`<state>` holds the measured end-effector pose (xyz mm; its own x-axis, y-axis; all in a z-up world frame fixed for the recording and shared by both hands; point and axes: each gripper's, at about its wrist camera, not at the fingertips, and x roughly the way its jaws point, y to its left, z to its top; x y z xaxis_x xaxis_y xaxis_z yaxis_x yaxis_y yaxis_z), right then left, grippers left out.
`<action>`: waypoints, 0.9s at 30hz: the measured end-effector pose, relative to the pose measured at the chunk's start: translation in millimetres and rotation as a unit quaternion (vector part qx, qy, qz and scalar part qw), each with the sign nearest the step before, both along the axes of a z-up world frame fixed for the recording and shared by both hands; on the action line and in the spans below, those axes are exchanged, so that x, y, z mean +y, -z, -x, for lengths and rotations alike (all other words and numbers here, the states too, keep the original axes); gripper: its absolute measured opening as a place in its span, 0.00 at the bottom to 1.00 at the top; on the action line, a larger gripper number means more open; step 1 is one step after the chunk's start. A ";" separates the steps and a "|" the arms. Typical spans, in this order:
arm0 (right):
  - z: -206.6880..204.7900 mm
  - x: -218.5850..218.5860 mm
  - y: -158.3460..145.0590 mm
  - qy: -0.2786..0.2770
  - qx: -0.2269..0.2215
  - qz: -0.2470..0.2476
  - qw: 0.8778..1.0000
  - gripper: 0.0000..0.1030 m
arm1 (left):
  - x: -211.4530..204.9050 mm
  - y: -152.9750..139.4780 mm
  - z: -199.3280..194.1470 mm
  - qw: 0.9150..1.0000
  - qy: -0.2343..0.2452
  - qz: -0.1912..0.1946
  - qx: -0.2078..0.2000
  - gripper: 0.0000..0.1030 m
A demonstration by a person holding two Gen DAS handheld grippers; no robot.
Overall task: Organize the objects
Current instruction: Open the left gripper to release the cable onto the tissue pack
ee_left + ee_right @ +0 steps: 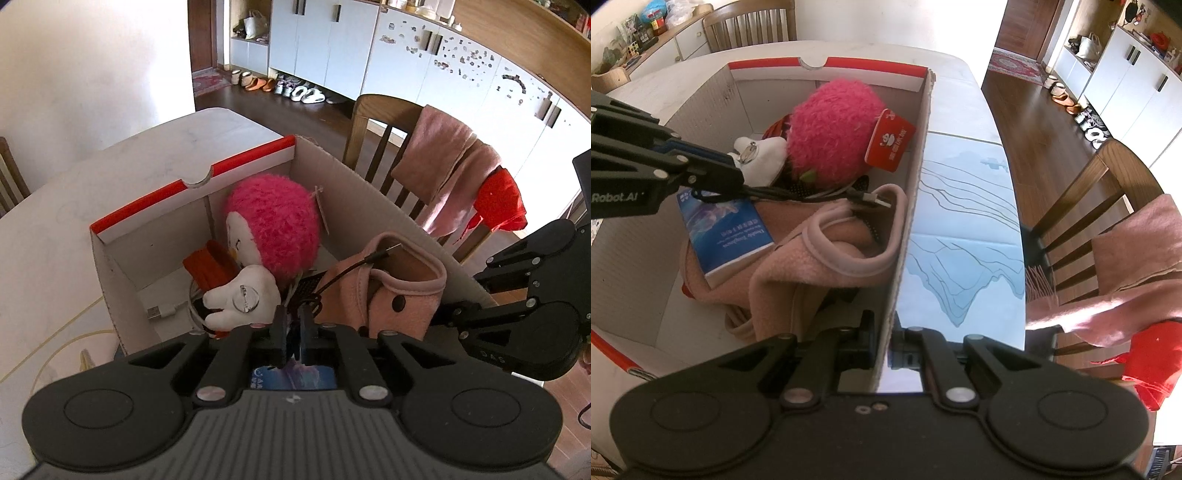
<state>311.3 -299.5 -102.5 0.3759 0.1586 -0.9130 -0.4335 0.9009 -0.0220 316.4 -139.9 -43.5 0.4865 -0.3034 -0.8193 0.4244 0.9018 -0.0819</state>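
Observation:
A cardboard box (258,158) with a red rim stands open on the table. Inside lie a pink plush toy (273,221) with a white face, a pink garment (399,295), a white USB cable (162,312) and a blue packet (727,229). My left gripper (293,325) hangs low inside the box, its jaws nearly together on a black cable (347,271). The cable's plug rests on the garment. In the right wrist view the left gripper (737,173) comes in from the left, trailing the black cable (798,194). My right gripper (886,332) is shut on the box's right wall (916,155).
The box sits on a pale table (110,177). A light blue printed mat (960,221) lies to its right. A wooden chair (373,122) draped with pink and red cloths (443,177) stands close to the box's right side. Shoes and white cabinets line the far wall.

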 end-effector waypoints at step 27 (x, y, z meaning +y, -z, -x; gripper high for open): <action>0.5 -0.4 0.5 -0.002 0.002 0.000 1.000 0.07 | 76.0 -58.0 57.1 0.996 -0.057 0.051 -0.049 0.64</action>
